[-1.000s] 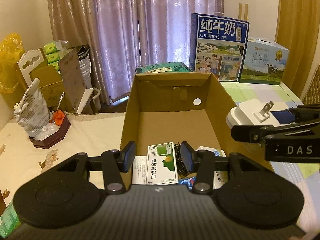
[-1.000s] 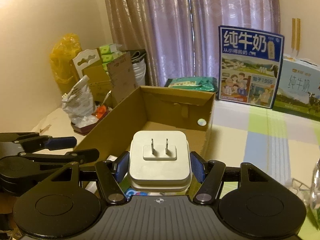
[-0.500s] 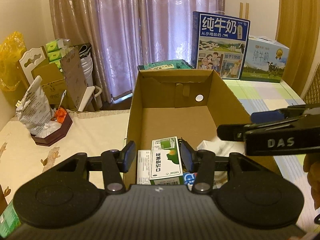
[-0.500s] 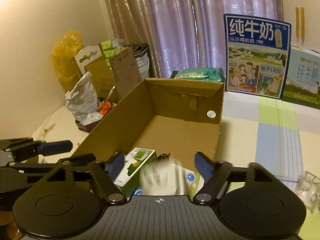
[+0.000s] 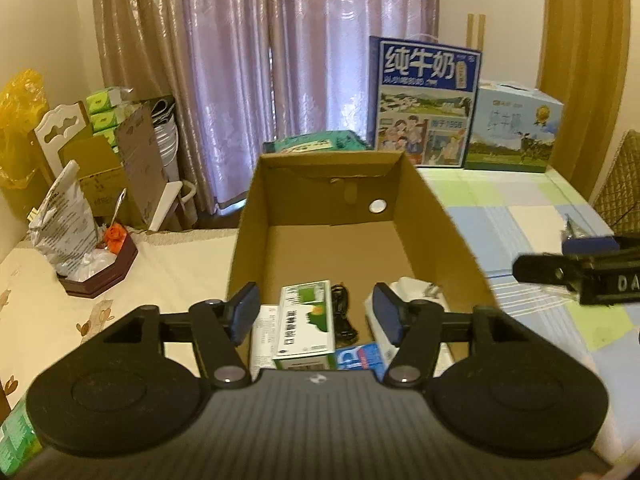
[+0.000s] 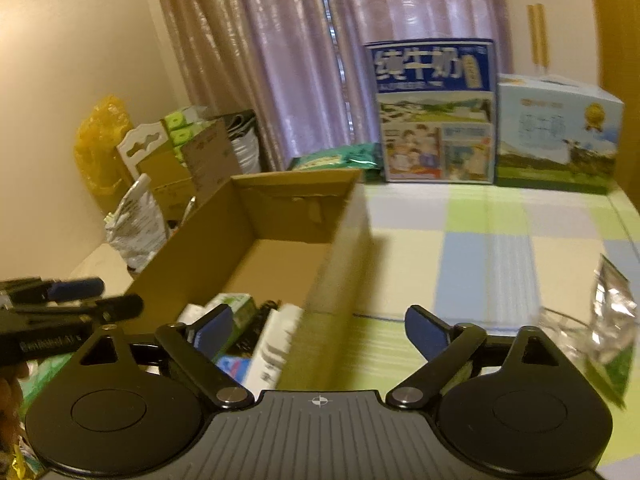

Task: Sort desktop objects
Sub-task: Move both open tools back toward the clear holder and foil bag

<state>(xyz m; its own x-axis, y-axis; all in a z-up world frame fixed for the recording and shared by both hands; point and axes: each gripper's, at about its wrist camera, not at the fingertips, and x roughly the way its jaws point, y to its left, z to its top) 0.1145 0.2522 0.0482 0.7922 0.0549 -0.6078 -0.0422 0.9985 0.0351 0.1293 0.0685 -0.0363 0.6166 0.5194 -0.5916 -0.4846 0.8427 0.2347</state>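
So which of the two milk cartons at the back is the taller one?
The dark blue carton, standing upright nearer the curtain. The pale blue carton beside it, toward the table's right edge, is lower.

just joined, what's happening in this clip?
A person is sorting desk items into a cardboard box with two handheld grippers. Both the left gripper and right gripper are open and empty. A white charger lies in the box beside a green-and-white carton and a black cable.
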